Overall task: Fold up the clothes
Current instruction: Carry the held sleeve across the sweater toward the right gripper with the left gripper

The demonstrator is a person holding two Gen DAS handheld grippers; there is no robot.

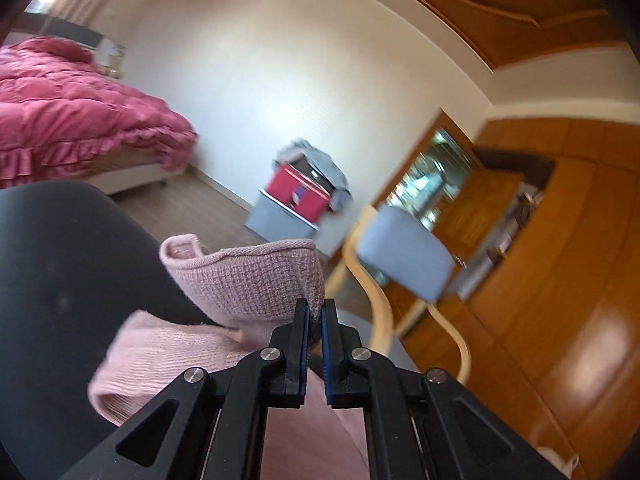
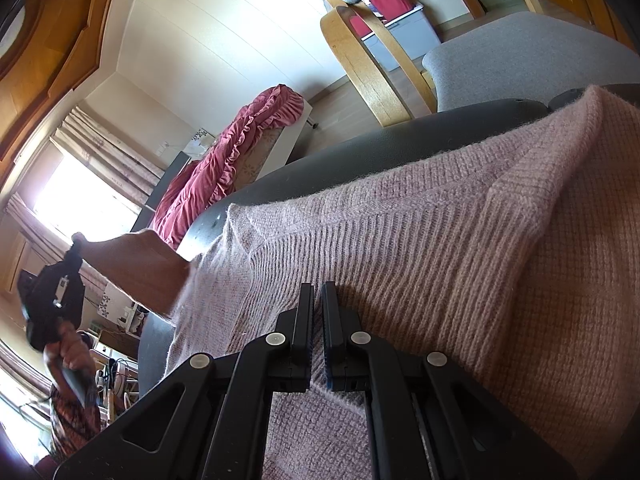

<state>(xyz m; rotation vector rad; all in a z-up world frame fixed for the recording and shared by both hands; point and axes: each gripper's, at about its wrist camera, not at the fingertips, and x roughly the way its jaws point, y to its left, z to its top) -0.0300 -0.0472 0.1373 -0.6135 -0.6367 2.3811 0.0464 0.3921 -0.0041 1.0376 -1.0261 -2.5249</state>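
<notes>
A pink knitted sweater lies over a dark round table. In the left wrist view my left gripper is shut on a fold of the sweater and holds it lifted above the dark table. In the right wrist view my right gripper is shut on the ribbed part of the sweater, low against the cloth. The left gripper's body and the hand holding it show at the left edge of that view.
A wooden chair with a grey seat stands close behind the table. A bed with a red quilt is at the left. A grey box with a red bin and clothes stands by the wall. A wooden wardrobe is on the right.
</notes>
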